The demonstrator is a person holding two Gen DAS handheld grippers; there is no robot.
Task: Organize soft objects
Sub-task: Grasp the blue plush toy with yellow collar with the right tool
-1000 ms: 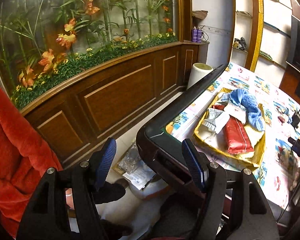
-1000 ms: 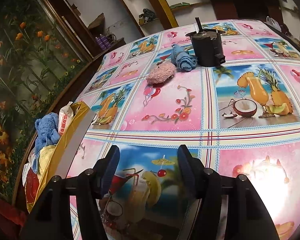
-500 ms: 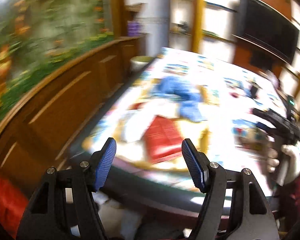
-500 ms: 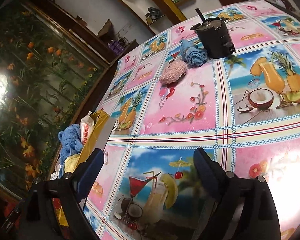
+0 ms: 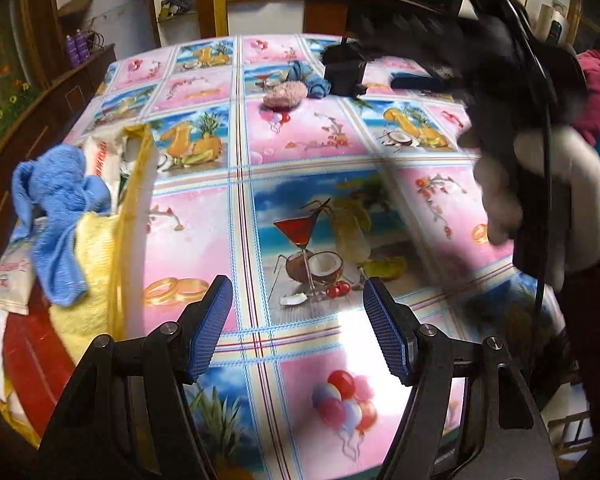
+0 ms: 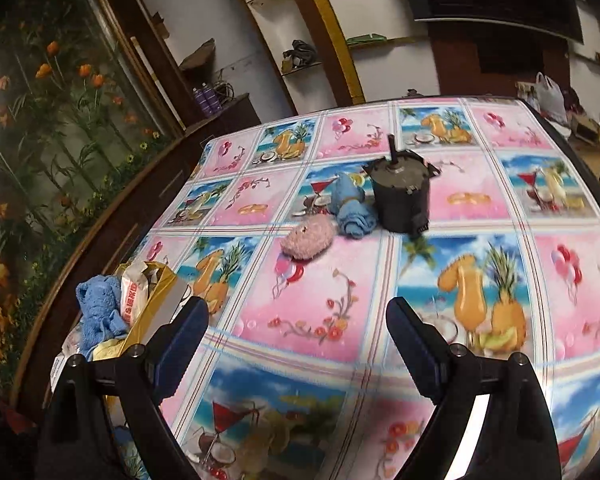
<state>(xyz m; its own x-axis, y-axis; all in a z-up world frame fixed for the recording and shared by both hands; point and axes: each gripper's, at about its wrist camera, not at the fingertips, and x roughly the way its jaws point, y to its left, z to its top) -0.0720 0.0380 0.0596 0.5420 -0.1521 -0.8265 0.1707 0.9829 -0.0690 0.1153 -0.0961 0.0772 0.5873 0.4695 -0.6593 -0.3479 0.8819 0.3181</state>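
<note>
The left gripper is hovering over the near part of the table, its blue-padded jaws standing apart with only the printed tablecloth showing between them. The right gripper is also hanging above the cloth, its jaws spread wide after just opening further, and nothing is sitting between them either. In the left wrist view the person's white-gloved right hand is showing at the right edge, blurred, wrapped around the dark handle of that tool.

At the near left edge of the table a yellow tray is holding a heap of soft things: a blue towel is draping over a pale yellow cloth, with white printed packets standing just behind it and a red packet lying nearer the camera.

Farther across the table, well apart from both grippers, a fuzzy pink object is lying on the cloth. Just beside it on its far right a rolled blue cloth is resting, and that roll is touching or nearly touching a dark cylindrical device with a short stem sticking up from its top.

Beyond the table, wall shelves are showing, and a wooden planter with orange flowers is running along the left.
</note>
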